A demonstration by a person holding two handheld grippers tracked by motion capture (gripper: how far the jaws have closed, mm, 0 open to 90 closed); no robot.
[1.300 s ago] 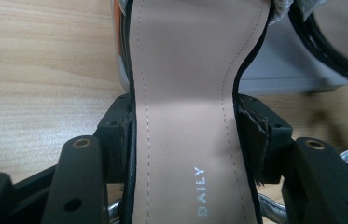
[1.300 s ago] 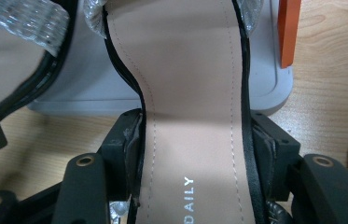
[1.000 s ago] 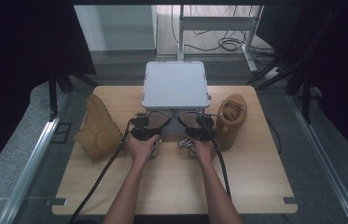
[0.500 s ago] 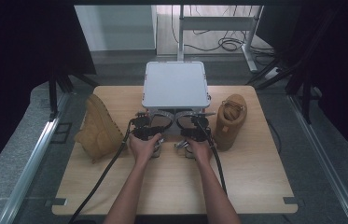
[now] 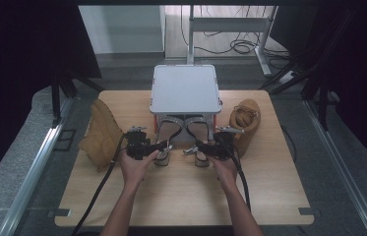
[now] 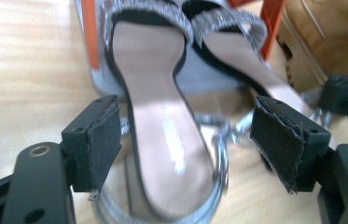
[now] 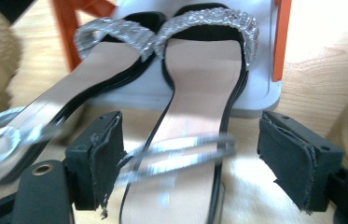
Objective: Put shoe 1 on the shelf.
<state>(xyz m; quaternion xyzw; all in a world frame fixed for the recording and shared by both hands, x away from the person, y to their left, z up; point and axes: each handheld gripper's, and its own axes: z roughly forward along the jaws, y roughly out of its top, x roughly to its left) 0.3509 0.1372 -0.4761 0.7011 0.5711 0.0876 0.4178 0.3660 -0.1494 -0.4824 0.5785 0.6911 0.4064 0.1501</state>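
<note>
1. Since the earlier frames: both grippers drawn back toward the near table edge, away from the grey shoe rack (image 5: 186,91); both pairs of jaws just opening; the two sandals now pulled partway out from under the rack, heels toward the person.
2. Left gripper (image 5: 164,147): pads wide apart, nothing pinched. Seen in left gripper view: heel end of left sandal (image 6: 167,140) lying between the spread pads, touching neither.
3. Right gripper (image 5: 191,151): pads likewise wide apart, nothing clamped. Seen in right gripper view: right sandal (image 7: 195,135) between the pads, its silver ankle strap blurred across the gap.
4. Sandals: side by side on the wooden table (image 5: 181,196), glittery toe straps tucked under the rack's front edge, between its orange legs.
5. Outward: tan boot (image 5: 101,135) lying just left of the left gripper; second tan boot (image 5: 245,120) upright just right of the rack, beside the right gripper.
</note>
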